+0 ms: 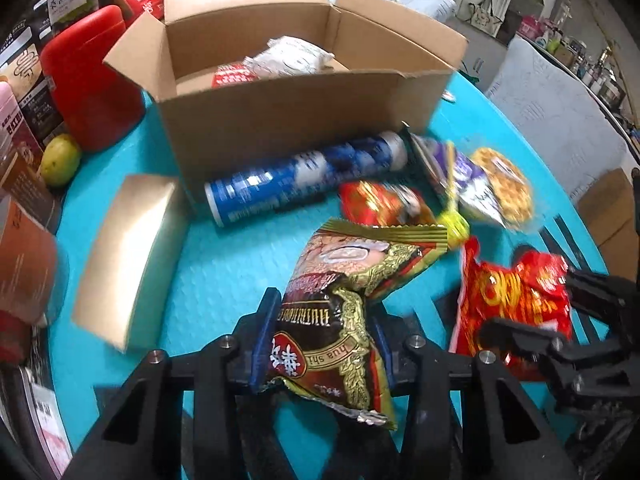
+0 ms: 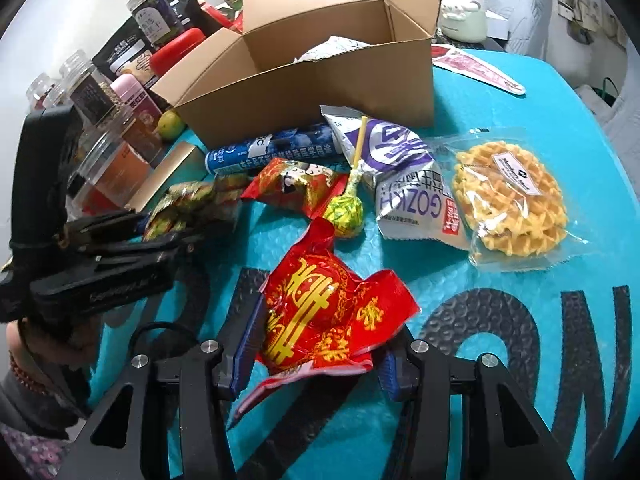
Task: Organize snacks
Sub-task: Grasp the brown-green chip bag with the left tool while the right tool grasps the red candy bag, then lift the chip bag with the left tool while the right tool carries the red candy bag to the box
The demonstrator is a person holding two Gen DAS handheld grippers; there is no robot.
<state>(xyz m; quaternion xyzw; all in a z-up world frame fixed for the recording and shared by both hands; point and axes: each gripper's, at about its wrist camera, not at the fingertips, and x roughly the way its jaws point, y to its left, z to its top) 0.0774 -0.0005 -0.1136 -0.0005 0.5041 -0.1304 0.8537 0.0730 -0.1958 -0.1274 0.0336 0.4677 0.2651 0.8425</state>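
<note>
Left wrist view: the left gripper [image 1: 324,344] is clenched on a brown-and-gold snack packet [image 1: 340,312], blue pads pinching its crumpled waist; the packet's long axis runs away from the gripper, its gold crimped end pointing ahead toward the cardboard box [image 1: 288,116]. The box stands open straight ahead, and two packets already lie inside, so the sorting looks begun but far from finished. Between gripper and box, a blue tube [image 1: 304,176] lies on its side on the turquoise worktop [image 1: 224,264], its long axis crosswise along the box's front wall. A gold carton [image 1: 128,256] sits ahead to the left.

Right wrist view: the right gripper [image 2: 316,344] grips a red-and-gold snack packet [image 2: 328,312], the wrapper bunched between the pads, its twisted end pointing ahead toward the box. Still loose ahead: a green lollipop [image 2: 344,210], stick aimed at the box, a purple-and-white pouch [image 2: 404,184] and a wrapped waffle [image 2: 512,196] ahead to the right. Most snacks remain outside.
</note>
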